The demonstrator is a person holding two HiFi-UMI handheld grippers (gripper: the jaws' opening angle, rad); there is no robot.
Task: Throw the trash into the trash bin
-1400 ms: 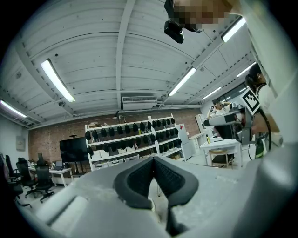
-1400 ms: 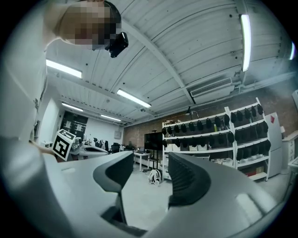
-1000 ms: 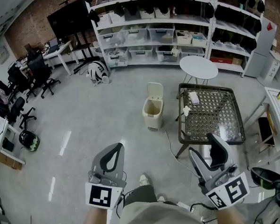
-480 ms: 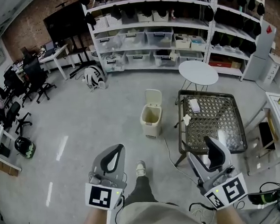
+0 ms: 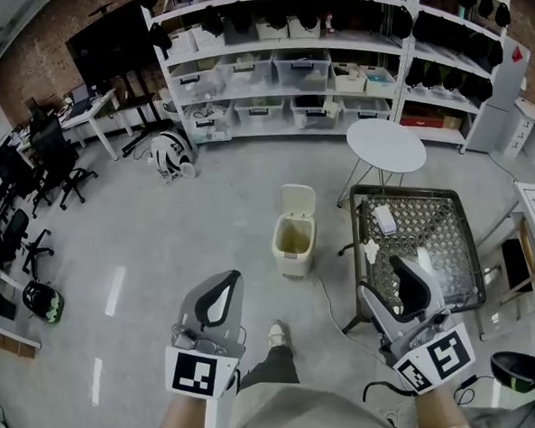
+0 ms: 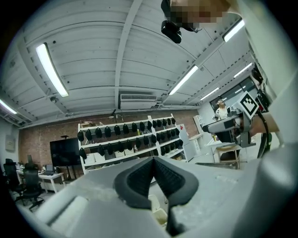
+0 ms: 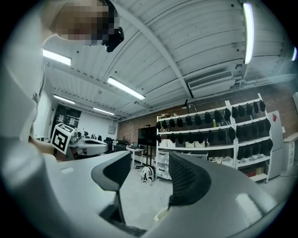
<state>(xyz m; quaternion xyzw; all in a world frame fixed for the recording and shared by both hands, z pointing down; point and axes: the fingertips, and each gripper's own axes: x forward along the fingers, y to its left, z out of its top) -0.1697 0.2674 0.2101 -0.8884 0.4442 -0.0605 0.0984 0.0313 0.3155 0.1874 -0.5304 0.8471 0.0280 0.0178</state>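
The cream trash bin [image 5: 293,236] stands on the floor with its lid tipped up, ahead of me and between the two grippers. To its right is a black mesh-top table [image 5: 450,243] with trash on it: a flat white packet [image 5: 384,218] and a crumpled white scrap [image 5: 372,250]. My left gripper [image 5: 225,282] is held over the floor short of the bin, shut and empty [image 6: 153,160]. My right gripper [image 5: 403,265] hovers at the table's near edge, open with nothing between its jaws [image 7: 149,174]. A bit of the bin [image 6: 159,214] peeks out below the left jaws.
Long white shelves [image 5: 286,72] with plastic boxes line the back wall. A round white table [image 5: 386,144] stands behind the mesh table. Office chairs [image 5: 51,154] are at the left, a cable [image 5: 331,297] runs across the floor, and my foot [image 5: 275,335] is below.
I have walked forward: the bin and the mesh table have come closer. Both grippers travelled along with me, the left still shut, the right still open.
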